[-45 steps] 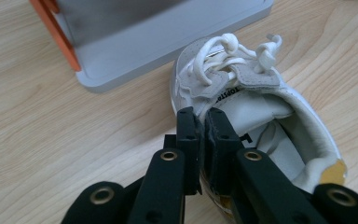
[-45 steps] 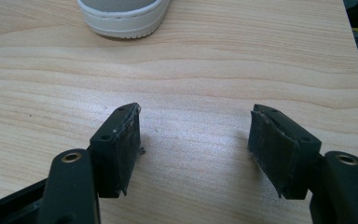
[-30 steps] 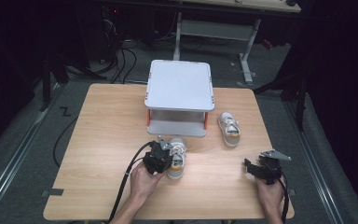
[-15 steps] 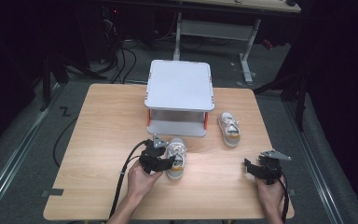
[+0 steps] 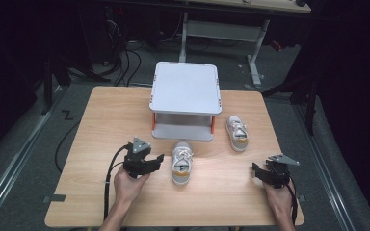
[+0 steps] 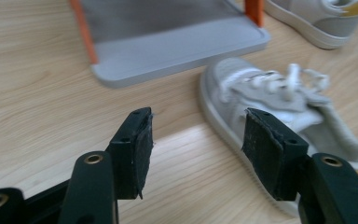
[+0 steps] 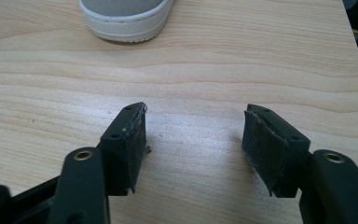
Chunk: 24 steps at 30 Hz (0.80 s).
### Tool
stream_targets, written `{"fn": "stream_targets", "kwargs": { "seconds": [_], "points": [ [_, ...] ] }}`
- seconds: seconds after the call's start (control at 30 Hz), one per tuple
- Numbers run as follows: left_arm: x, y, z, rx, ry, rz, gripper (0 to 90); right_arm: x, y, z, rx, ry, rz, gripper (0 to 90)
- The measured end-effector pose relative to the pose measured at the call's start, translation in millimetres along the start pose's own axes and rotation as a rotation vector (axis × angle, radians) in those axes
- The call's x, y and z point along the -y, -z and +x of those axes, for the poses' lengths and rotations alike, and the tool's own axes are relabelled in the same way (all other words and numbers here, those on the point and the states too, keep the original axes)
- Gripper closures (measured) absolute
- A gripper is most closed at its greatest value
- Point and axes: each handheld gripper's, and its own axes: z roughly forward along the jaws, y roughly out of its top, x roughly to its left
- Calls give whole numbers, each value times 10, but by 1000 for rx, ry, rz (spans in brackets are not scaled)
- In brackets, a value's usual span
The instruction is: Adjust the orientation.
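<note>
Left tool [image 5: 160,159] withdrawn from shoe [image 5: 181,162], opening

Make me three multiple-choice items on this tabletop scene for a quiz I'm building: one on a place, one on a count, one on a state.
1. Where is the near shoe?
A. on top of the shelf
B. on the table in front of the shelf
C. on the floor

2. How many shoes are on the table?
A. one
B. two
C. four

3. How are the left gripper jaws?
A. open, nothing between them
B. shut on a shoe
C. shut on the shelf

Answers:
1 B: it lies before the grey shelf.
2 B: a second shoe lies right of the shelf.
3 A: the left gripper view shows bare table between the pads.
</note>
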Motion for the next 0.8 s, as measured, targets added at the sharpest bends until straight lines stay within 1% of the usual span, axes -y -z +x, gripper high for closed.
{"fn": "stream_targets", "kwargs": {
  "seconds": [0.03, 0.07, 0.1, 0.13, 0.17, 0.2, 0.23, 0.3, 0.33, 0.37, 0.4, 0.43, 0.47, 0.5, 0.53, 0.6, 0.63, 0.67, 0.77, 0.8],
  "points": [
    [0, 0, 0, 0, 0, 0, 427, 0, 0, 0, 0, 0, 0, 410],
    [43, 26, 100, -22, 25, -5, 427, -1, 4, 7, -3, 1, -1, 437],
    [43, 26, 100, -22, 25, -5, 428, -1, 4, 7, -3, 1, -1, 437],
    [74, 39, 171, -33, 44, -9, 428, -5, 10, 12, 2, -3, 4, 452],
    [74, 39, 171, -33, 44, -9, 428, -5, 10, 12, 2, -3, 4, 452],
    [104, 45, 227, -43, 55, -14, 428, -4, 11, 13, 4, -5, 4, 454],
    [122, 50, 266, -48, 58, -7, 428, -4, 13, 16, 7, -8, 5, 458],
    [163, 48, 318, -55, 74, -13, 428, -7, 18, 17, 2, -4, 9, 469],
    [206, 38, 364, -67, 90, -19, 428, -14, 27, 17, -14, 1, 18, 480],
    [237, 31, 403, -73, 97, -16, 428, -17, 32, 17, -18, 5, 18, 481],
    [253, 24, 423, -77, 104, -13, 428, -23, 44, 17, -29, 3, 17, 484],
    [253, 24, 423, -77, 104, -13, 428, -23, 44, 17, -29, 3, 17, 484],
    [305, 9, 480, -89, 115, -11, 428, -37, 67, 10, -54, -6, 8, 487],
    [305, 9, 480, -89, 115, -11, 428, -37, 67, 10, -54, -6, 8, 487],
    [336, -5, 507, -98, 125, -10, 428, -49, 82, 7, -62, -12, 7, 488],
    [381, -26, 543, -114, 128, -7, 428, -100, 132, 14, -79, -12, -9, 497],
    [381, -26, 543, -114, 128, -7, 428, -100, 132, 14, -79, -12, -9, 497],
    [407, -41, 564, -130, 125, -3, 428, -148, 168, 35, -90, -9, -20, 504],
    [424, -51, 582, -142, 120, -1, 426, -203, 197, 57, -102, -6, -34, 513],
    [439, -63, 603, -152, 121, 1, 426, -264, 226, 85, -112, 1, -51, 534]
  ]
}}
